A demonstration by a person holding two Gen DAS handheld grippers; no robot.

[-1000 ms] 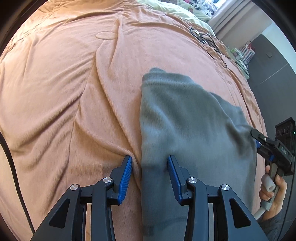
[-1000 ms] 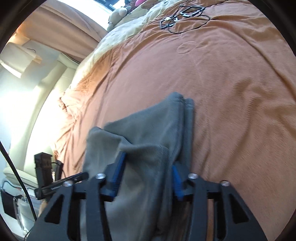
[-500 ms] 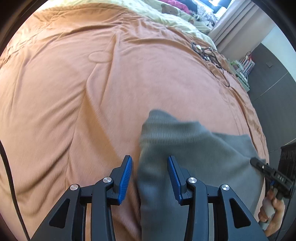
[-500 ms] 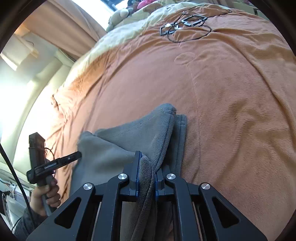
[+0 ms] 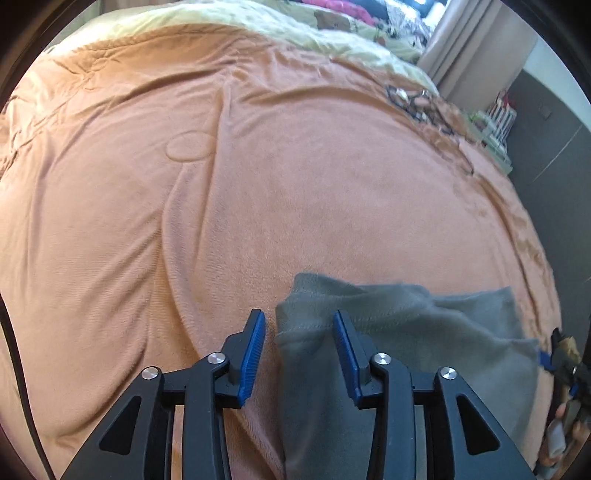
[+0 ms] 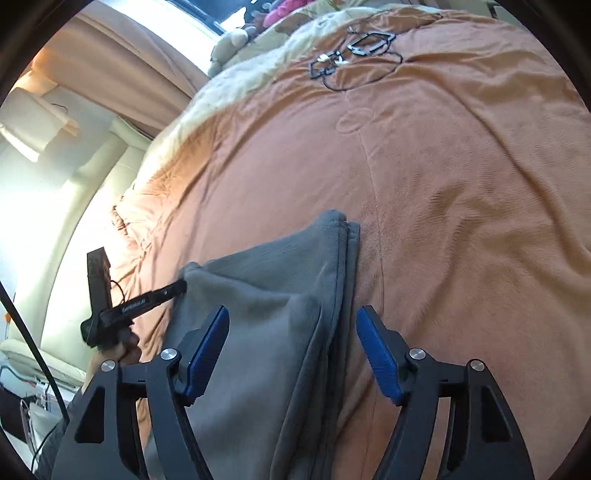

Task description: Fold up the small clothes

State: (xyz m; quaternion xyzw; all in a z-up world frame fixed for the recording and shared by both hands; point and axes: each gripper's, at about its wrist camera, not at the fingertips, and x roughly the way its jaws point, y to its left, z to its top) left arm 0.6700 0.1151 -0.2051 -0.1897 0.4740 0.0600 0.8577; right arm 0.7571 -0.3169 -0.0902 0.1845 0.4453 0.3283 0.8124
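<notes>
- Right tool point(image 6: 291, 354): its jaws have just been opening and now stand wide. The folded grey garment point(image 6: 266, 332) lies between the blue pads point(image 6: 207, 350), but they aren't pressing on it.
- Left tool point(image 5: 298, 354): jaws partly apart, straddling a thick folded edge of the same grey garment point(image 5: 388, 350). The right pad looks to be against the cloth and the left pad stands clear, so I can't tell if it's really gripping.
- In the right wrist view the left tool's tip point(image 6: 173, 290) sits at the garment's far corner.
- The garment lies folded on an orange bedspread point(image 5: 258, 184), near the close edge of the bed.
- Further out: a tangle of black cables point(image 6: 351, 55) on the bedspread, and a pale green quilt point(image 5: 258, 22) beyond.
</notes>
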